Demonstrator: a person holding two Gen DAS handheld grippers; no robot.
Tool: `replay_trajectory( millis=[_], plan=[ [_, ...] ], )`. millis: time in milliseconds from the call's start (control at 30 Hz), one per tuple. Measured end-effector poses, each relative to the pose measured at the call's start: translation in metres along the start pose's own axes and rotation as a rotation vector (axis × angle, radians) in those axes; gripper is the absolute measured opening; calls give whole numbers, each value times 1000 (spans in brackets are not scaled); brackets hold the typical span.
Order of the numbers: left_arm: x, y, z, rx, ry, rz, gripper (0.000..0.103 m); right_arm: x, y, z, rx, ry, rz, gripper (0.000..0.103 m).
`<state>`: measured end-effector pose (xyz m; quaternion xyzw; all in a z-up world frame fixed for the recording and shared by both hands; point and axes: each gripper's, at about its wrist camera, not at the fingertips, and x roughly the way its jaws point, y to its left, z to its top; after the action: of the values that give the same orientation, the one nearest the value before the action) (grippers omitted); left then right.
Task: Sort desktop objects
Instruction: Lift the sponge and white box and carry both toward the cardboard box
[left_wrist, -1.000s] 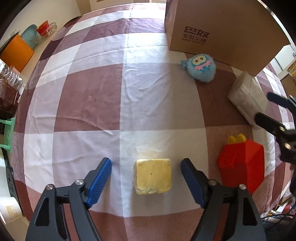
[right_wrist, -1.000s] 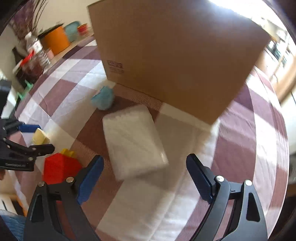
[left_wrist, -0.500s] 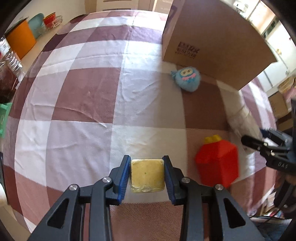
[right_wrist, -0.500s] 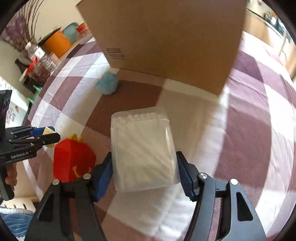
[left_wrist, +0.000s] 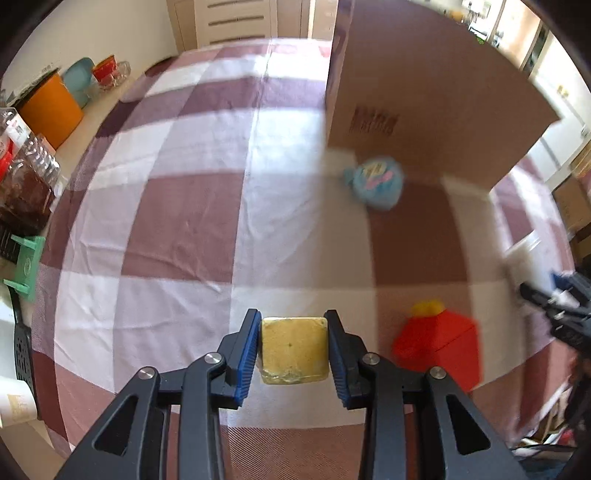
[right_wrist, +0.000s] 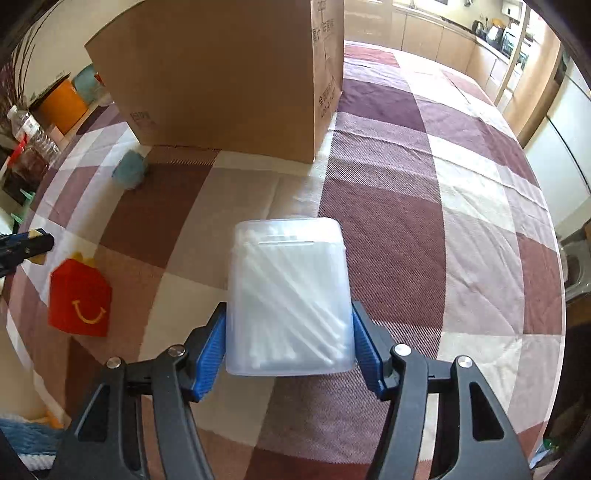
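Observation:
My left gripper (left_wrist: 294, 345) is shut on a yellow sponge block (left_wrist: 294, 349), held above the checked tablecloth. My right gripper (right_wrist: 289, 332) is shut on a clear plastic box of cotton swabs (right_wrist: 288, 299), lifted off the cloth. A red toy box with a yellow smile (right_wrist: 79, 299) stands on the cloth to the left; it also shows in the left wrist view (left_wrist: 439, 347). A blue plush toy (left_wrist: 375, 181) lies in front of a large cardboard box (left_wrist: 424, 92), which also shows in the right wrist view (right_wrist: 221, 74).
An orange container (left_wrist: 50, 110), a teal bowl and glassware stand off the table's far left edge. Plastic bottles (left_wrist: 22, 173) and a green clip (left_wrist: 26, 262) are at the left. Kitchen cabinets (right_wrist: 461, 48) lie beyond the table.
Both grippers closed from open, the left on the sponge and the right on the swab box. Both have since lifted their objects and moved toward the cardboard box.

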<state>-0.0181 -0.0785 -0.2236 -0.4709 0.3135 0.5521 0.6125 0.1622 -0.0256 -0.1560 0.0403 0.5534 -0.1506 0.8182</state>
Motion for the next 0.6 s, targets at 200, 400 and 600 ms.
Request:
replay_trajectory(
  millis=[200, 400, 600],
  plan=[
    [11, 1, -14, 11, 32, 14, 37, 3, 4, -6, -34, 7, 7, 66],
    [9, 4, -22, -2, 25, 8, 38, 7, 6, -8, -24, 17, 18, 79],
    [-7, 15, -21, -64, 30, -84, 36, 6, -1, -7, 23, 49, 102, 63]
  ],
)
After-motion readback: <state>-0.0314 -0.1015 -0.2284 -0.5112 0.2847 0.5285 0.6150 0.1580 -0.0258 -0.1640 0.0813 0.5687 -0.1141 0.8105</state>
